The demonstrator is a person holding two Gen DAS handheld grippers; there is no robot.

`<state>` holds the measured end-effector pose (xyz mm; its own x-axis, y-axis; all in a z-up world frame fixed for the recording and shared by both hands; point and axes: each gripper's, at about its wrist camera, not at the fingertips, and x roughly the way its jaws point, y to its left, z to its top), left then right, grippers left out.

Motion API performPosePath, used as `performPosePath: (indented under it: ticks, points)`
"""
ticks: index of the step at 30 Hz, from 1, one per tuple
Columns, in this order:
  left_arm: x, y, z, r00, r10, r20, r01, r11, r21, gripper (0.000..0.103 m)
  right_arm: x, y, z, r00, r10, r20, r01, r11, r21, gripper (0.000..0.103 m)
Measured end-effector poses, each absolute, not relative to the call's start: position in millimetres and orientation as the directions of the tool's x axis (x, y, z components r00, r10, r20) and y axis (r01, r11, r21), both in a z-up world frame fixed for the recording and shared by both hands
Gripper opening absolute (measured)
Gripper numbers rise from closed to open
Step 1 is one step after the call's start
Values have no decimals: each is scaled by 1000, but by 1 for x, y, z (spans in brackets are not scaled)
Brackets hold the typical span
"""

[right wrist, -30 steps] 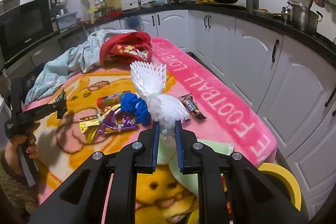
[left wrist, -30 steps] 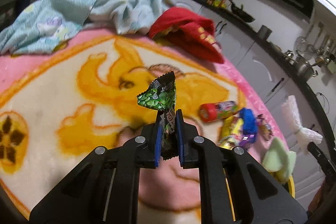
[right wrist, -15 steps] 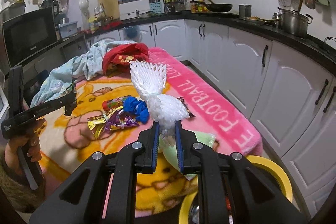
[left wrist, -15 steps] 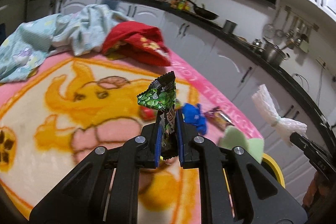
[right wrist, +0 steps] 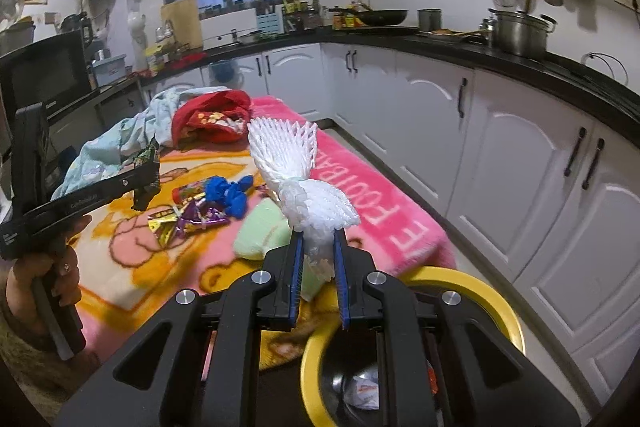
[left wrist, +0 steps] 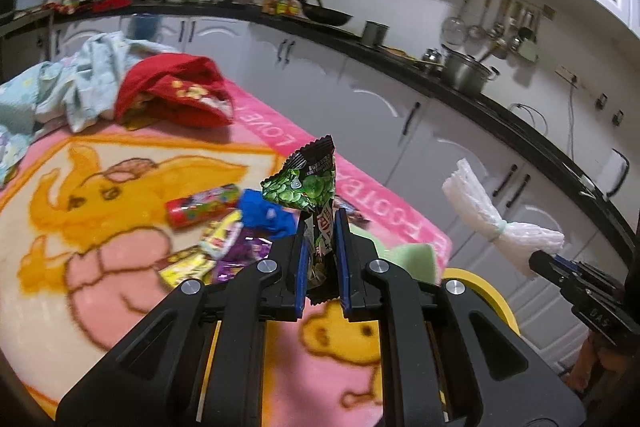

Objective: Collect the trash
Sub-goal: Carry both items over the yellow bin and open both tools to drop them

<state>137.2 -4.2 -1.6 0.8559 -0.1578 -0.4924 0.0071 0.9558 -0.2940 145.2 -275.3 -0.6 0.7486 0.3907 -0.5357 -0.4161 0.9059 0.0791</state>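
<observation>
A: What is the left tool [left wrist: 321,247] doing?

B: Its jaws are clamped on a green wrapper [left wrist: 308,187], held upright above the blanket [left wrist: 80,227]. The print on the wrapper is too small to read.

A: And the right tool [right wrist: 317,255]?

B: Closed on a white foam net [right wrist: 296,167], tied at the middle, which fans out above the jaws. Just below that tool sits a yellow bin [right wrist: 472,287] with some crumpled paper inside.

A: Any writing you can make out?

B: The blanket's pink border reads "FOOTBALL" [right wrist: 384,215] in white, running along the edge nearest the cabinets. The left tool's side bears small white lettering, not legible.

A: What trash lies on the blanket?

B: Near the middle of the blanket: a red tube [right wrist: 188,191], a blue wad [right wrist: 230,191] and a heap of shiny wrappers [right wrist: 180,223]. A pale green sponge [right wrist: 260,231] lies toward the bin-side edge. At the blanket's far end are a red cloth [right wrist: 212,119] and a light blue cloth [right wrist: 116,147].
</observation>
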Motion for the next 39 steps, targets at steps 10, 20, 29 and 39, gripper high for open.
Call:
performPosePath:
  ticks: [10, 20, 29, 39]
  points:
    - [140, -53, -2, 840, -234, -489, 110, 957, -269, 7, 130, -316, -5, 779, 335, -531, -335, 937, 100, 14]
    - [145, -96, -5, 813, -305, -495, 201, 946, -254, 7, 119, -350, -12, 795, 279, -539, -262, 959, 110, 14]
    - [150, -136, -18, 773, -363, -520, 277, 931, -239, 7, 111, -379, -27, 787, 226, -574, -204, 973, 104, 14]
    - [162, -178, -46, 691, -430, -581, 363, 901, -237, 7, 109, -406, -58, 738, 172, -653, -130, 985, 113, 14]
